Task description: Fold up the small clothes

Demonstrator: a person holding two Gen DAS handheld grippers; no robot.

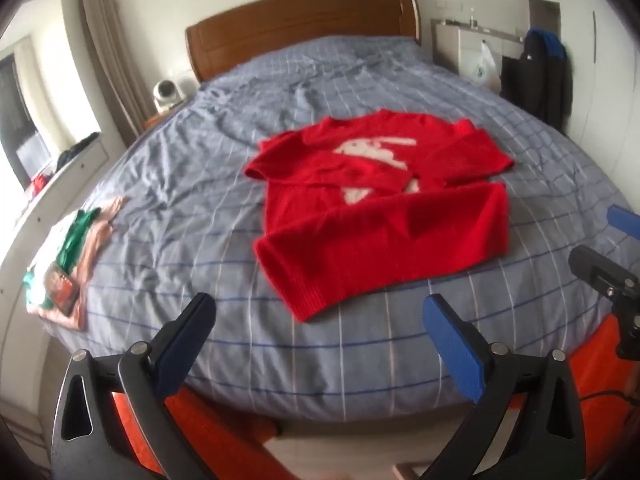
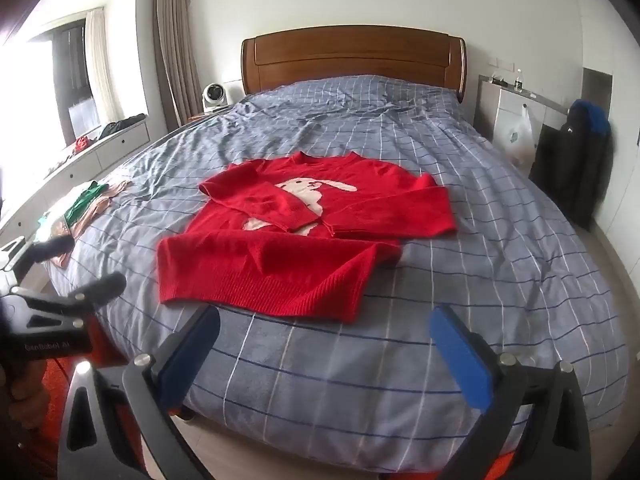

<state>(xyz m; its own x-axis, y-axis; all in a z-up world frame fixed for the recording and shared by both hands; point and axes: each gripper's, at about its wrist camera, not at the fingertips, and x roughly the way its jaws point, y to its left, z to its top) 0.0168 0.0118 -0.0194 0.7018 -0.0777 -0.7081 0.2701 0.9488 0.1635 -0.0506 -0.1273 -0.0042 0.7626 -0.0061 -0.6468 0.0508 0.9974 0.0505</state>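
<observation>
Both pairs of jaws stand wide apart with nothing between them. The left gripper (image 1: pixel 320 320) and the right gripper (image 2: pixel 326 334) hang over the near edge of the bed (image 2: pixel 520 240), tilted down toward it.

Taking the red sweater (image 2: pixel 280 272) as the landmark: it lies flat on the grey-blue checked duvet, ahead of both grippers and clear of their fingers. Its collar points away toward the wooden headboard (image 2: pixel 352 52), and its ribbed hem (image 2: pixel 260 292) is the part closest to the jaws. Both sleeves are already crossed inward over the chest, partly covering a white rabbit motif (image 2: pixel 308 194). The lower body appears doubled up on itself, so the near band runs crosswise, left to right, in front of the grippers.

In the right wrist view the hem sits just beyond the right gripper's fingertips, slightly to their left. In the left wrist view the sweater lies ahead and a little to the right of the left gripper. The hem spans roughly the gap between the two hands, so each hand looks placed to take its own corner; neither seems markedly nearer.

Left of the sweater, well apart from it at the bed's edge, lies a small pile of clothes (image 1: pixel 72 252), green and peach, seemingly done.
</observation>
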